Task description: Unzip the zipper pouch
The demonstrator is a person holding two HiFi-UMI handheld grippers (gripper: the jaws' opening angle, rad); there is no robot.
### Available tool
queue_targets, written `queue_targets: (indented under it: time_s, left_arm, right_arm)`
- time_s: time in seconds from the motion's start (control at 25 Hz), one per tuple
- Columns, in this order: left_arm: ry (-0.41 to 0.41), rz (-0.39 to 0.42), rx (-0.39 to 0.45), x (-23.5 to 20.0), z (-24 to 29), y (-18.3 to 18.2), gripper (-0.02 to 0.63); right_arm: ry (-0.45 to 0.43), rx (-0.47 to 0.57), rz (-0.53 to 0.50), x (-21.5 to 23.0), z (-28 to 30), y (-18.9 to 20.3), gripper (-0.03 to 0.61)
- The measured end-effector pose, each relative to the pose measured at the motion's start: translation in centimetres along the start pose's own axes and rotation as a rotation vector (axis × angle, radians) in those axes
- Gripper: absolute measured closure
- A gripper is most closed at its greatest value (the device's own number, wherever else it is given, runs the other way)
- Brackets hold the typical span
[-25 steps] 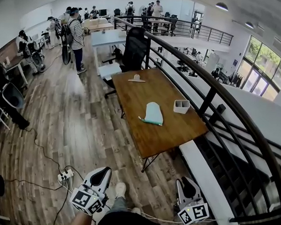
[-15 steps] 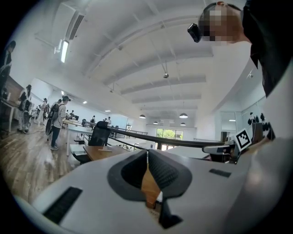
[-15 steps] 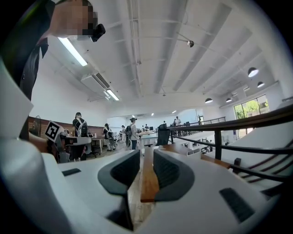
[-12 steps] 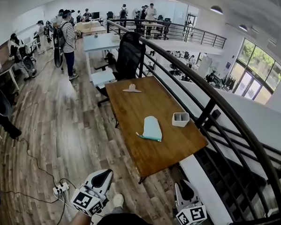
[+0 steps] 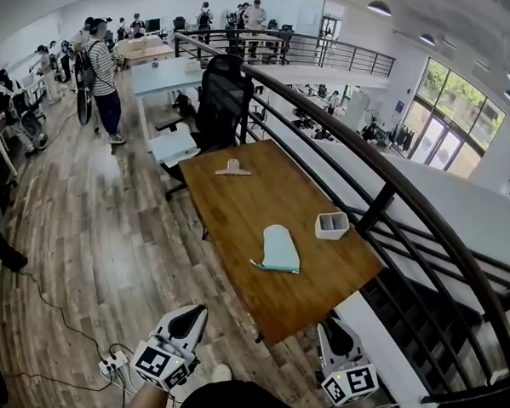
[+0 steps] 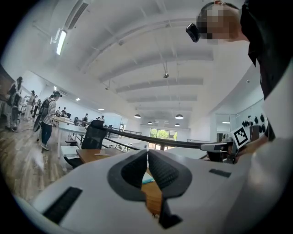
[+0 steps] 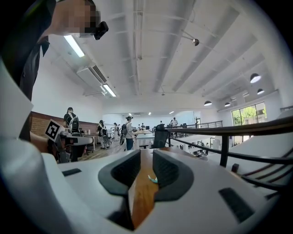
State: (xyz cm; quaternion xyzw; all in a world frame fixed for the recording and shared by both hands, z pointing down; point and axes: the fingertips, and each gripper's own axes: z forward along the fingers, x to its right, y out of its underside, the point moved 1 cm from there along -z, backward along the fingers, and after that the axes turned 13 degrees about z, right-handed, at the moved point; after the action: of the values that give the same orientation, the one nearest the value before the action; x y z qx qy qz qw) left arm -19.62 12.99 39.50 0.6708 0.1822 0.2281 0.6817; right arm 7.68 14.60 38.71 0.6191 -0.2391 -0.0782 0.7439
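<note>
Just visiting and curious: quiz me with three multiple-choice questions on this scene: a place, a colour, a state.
1. Where does the pouch lie? A) on the wooden table B) on the floor C) on the chair
2. What colour is the pouch? A) red B) pale green C) black
3. How does the left gripper stand? A) wide open B) shut, empty C) clamped on the pouch
Answers: 1 A, it rests on that table; 2 B, its cloth is pale green; 3 B, its jaws meet with nothing between them.
</note>
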Motion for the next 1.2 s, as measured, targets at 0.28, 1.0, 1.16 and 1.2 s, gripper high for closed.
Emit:
queue_targets:
  time_s: [0.28,1.0,1.16,1.2]
  left_arm:
    - [0.062,-0.010,0.015,-2.1,3.7,1.0,0.597]
    - [0.000,0.077,-0.056,-1.2,15.0,0.4,0.597]
    - [-0.039,0.082,-0.093,0.0,17.9,0.1,0.597]
    - [-0.048,0.082,-0.104,0.2,18.5,0.2,0.597]
  right_arm:
    - [0.055,-0.019,0.002,0.9,1.8,0.0,0.502]
    - [-0.110,-0.036,0.033,11.3,12.7,-2.6,0.509]
    - [-0.157,-0.064,0.038,14.5,14.0,-3.3,0.509]
    - [-0.166,-0.070,0.045,15.2,14.3,-3.4,0.511]
